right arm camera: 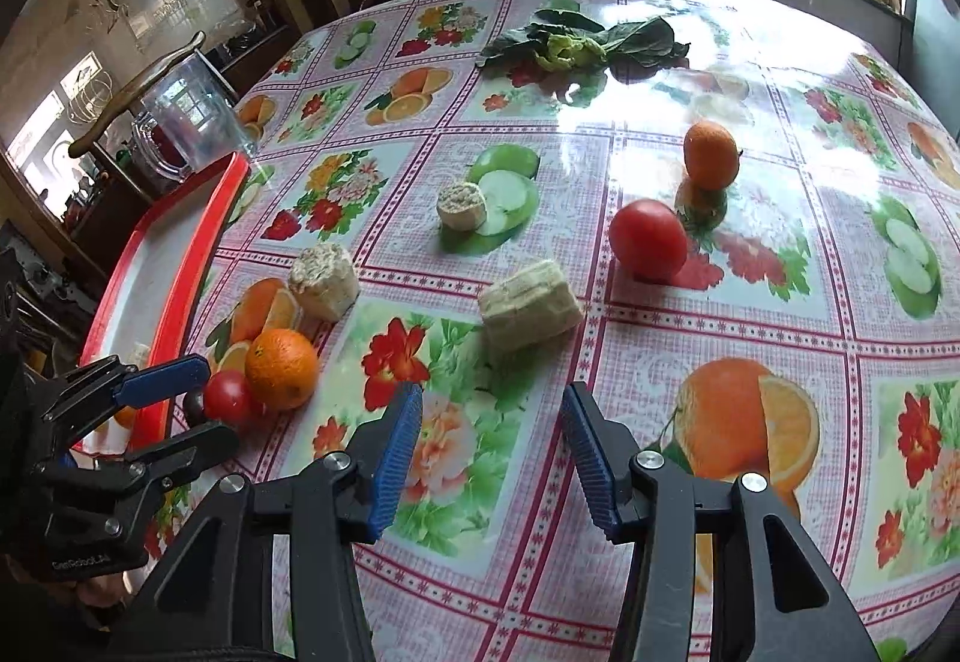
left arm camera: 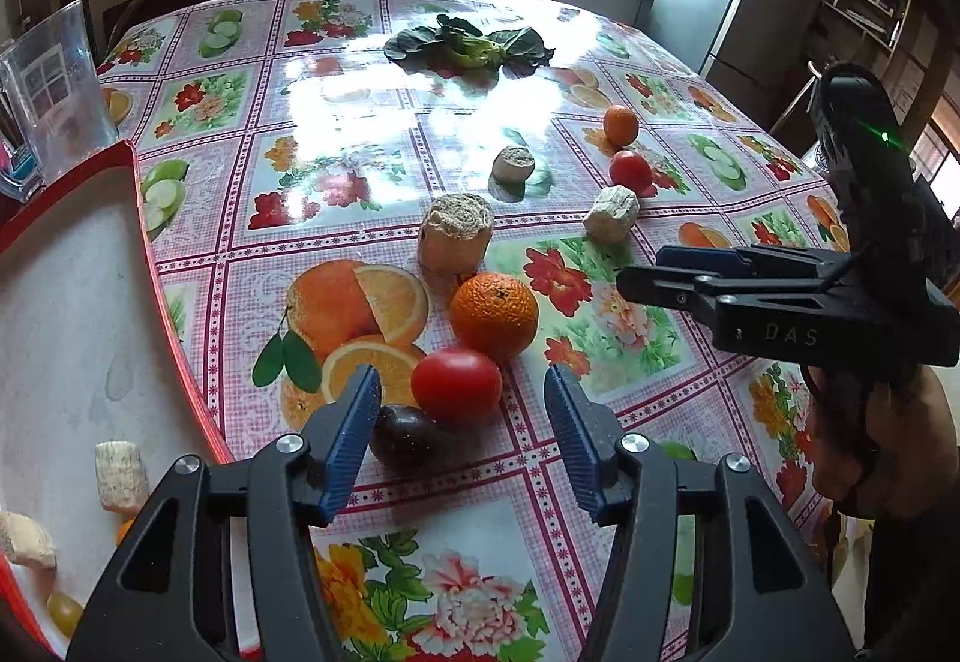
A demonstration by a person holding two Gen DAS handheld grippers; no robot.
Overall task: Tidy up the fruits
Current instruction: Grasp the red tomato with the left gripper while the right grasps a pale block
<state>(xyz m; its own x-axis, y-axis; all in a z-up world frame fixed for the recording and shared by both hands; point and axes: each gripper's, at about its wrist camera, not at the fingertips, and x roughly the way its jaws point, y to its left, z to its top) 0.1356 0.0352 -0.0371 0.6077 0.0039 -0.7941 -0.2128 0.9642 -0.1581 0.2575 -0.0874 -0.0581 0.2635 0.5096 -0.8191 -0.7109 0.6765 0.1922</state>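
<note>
Left gripper: fingers spread, nothing pinched; hovering over a dark plum-like fruit and a red tomato.
Dark fruit: on the tablecloth between the blue pads, nearer the left one, touching the tomato.
Near tomato: just beyond the dark fruit, beside the near orange.
Near orange: behind the tomato, close to a pale corn-cob chunk.
Right gripper: fingers spread and empty, pointed down at the flowered tablecloth; a second cob chunk lying just ahead.
Red tray: at the table's left edge, holding two cob pieces, a small yellow fruit and a sliver of orange.
Middle: third cob chunk standing upright, well apart from the rest.
Far tomato: near a small orange behind it.
Far: leafy greens lying flat; clear jug beyond the tray.
</note>
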